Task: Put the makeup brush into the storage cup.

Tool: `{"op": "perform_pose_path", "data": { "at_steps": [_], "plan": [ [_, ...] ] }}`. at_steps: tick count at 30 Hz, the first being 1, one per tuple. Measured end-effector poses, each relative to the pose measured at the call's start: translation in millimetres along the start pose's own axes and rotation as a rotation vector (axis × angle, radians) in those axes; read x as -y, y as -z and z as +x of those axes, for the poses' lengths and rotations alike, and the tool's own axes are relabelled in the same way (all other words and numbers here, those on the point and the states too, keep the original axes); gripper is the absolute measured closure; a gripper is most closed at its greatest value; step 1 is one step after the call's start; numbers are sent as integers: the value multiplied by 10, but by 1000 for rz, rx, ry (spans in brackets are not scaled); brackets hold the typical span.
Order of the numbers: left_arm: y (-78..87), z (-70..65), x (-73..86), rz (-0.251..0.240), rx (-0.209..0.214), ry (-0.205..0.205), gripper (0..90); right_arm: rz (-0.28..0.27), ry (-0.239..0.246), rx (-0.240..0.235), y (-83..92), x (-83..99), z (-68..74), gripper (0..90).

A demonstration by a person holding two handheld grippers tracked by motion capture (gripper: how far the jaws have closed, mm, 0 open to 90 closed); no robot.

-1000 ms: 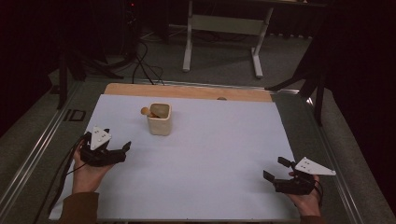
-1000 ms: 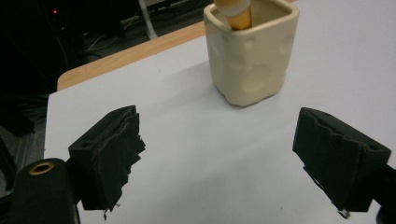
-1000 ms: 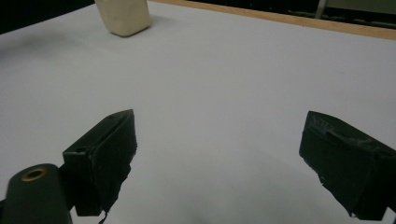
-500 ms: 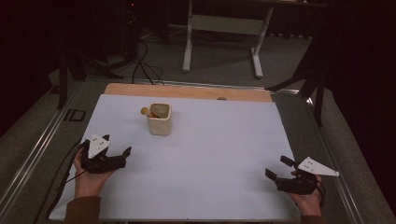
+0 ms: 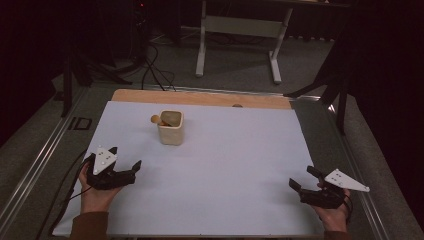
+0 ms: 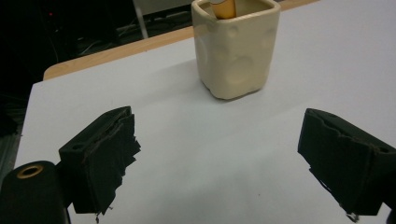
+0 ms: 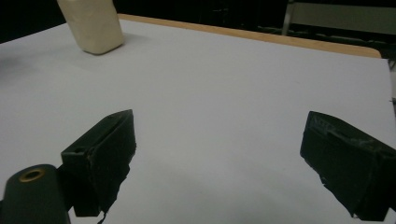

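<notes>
Standing on the table: a cream cup (image 5: 171,127), upright, toward the far left part of the white sheet (image 5: 240,160), well apart from both grippers.
Cup contents: a wooden piece (image 5: 156,119) with a rounded tan end leans out over the cup's left rim in the high view; in the left gripper view a tan, smooth cylinder top (image 6: 223,7) shows inside the mouth. What else is in the cup I cannot tell.
Cup shape and finish: squarish with rounded corners, thick rim, glossy cream walls with shallow round dimples (image 6: 237,46); its base narrows slightly.
Table surface: a smooth, matte white sheet covers most of the top; a strip of light wood (image 5: 200,97) shows along the far edge, and grey metal rails run along both sides.
Left gripper (image 5: 125,165): held in the person's left hand (image 5: 95,192) near the left front of the sheet, jaws spread wide with nothing between them, pointed toward the cup; a grey three-cornered plate sits on top.
Jaw pads: black, blocky, with frayed, ragged edges (image 6: 100,156).
Right gripper (image 5: 306,179): held in the right hand (image 5: 332,215) at the right front corner of the sheet, jaws wide apart and empty, above bare sheet; the cup shows at the upper left of the right gripper view (image 7: 93,23).
</notes>
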State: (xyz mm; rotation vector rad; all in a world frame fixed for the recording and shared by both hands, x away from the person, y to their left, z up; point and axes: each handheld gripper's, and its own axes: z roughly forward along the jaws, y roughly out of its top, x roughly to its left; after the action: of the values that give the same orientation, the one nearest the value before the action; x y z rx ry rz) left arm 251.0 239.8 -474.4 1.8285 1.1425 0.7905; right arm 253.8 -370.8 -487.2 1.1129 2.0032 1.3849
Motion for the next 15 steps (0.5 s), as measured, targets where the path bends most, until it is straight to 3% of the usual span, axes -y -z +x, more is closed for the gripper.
{"op": "perform_pose_path", "data": {
  "at_steps": [2, 8, 15],
  "plan": [
    [0, 2, 2, -4, 14, 12, 112, -4, -2, 9, 13, 4, -13, 100],
    [15, -10, 15, -2, -5, 2, 111, -10, -4, 24, 45, 8, -38, 100],
    [93, 79, 69, -51, 2, 68, 116, -23, -4, 42, 79, 10, -57, 100]
  ]
}}
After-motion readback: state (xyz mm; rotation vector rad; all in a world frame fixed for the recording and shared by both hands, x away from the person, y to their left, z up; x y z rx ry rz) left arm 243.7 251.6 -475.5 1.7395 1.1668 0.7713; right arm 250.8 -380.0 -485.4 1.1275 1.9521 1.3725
